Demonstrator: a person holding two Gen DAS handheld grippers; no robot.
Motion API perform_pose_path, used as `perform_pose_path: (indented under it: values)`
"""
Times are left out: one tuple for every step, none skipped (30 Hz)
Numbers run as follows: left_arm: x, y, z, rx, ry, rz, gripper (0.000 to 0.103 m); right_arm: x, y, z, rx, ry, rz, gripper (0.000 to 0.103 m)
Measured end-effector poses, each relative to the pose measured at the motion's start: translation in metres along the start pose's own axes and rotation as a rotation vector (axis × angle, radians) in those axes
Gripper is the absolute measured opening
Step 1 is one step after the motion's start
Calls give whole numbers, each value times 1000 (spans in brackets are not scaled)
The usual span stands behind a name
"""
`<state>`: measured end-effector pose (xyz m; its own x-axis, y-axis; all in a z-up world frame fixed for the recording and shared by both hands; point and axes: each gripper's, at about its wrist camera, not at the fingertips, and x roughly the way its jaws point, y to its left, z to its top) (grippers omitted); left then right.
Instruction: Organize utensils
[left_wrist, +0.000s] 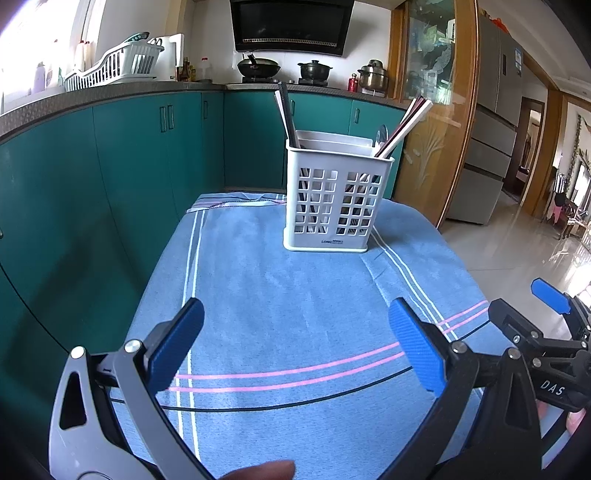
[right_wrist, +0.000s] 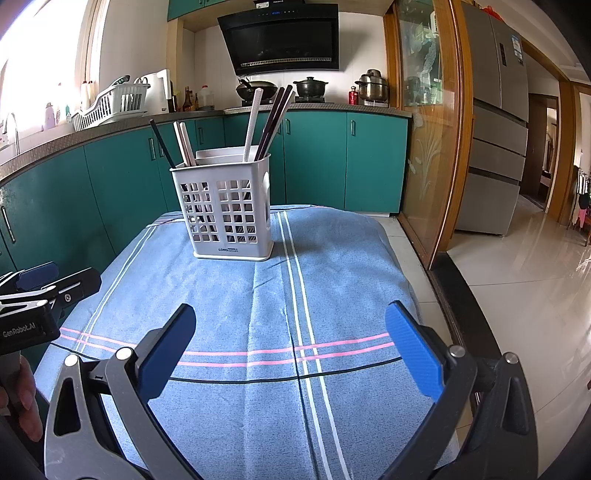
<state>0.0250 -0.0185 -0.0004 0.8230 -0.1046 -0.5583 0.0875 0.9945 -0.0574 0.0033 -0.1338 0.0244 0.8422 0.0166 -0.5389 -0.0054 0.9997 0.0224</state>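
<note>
A white slotted utensil holder (left_wrist: 334, 197) (right_wrist: 225, 214) stands upright at the far end of a blue striped cloth (left_wrist: 295, 302) (right_wrist: 280, 295). Several chopsticks (left_wrist: 402, 127) (right_wrist: 271, 118), white and dark, lean in its compartments. My left gripper (left_wrist: 295, 321) hovers open over the near part of the cloth, nothing between its blue pads. My right gripper (right_wrist: 291, 325) is also open and empty, well short of the holder. In the left wrist view the right gripper (left_wrist: 546, 314) shows at the right edge; the left gripper (right_wrist: 48, 284) shows at the left edge of the right wrist view.
Teal cabinets (left_wrist: 129, 155) and a counter with a dish rack (left_wrist: 118, 66), pots (left_wrist: 314, 70) and a range hood (right_wrist: 284, 40) lie behind. A glass-and-wood sliding door (right_wrist: 428, 129) stands right of the table, a tiled floor (right_wrist: 517, 288) beyond. A finger (left_wrist: 266, 469) shows at the bottom edge.
</note>
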Motion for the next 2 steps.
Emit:
perform_pose_path:
  values:
    - [0,0,-1,1,1,1,99,0,0,0,0,0,-1,100]
    - [0,0,-1,1,2,1,99,0,0,0,0,0,-1,100]
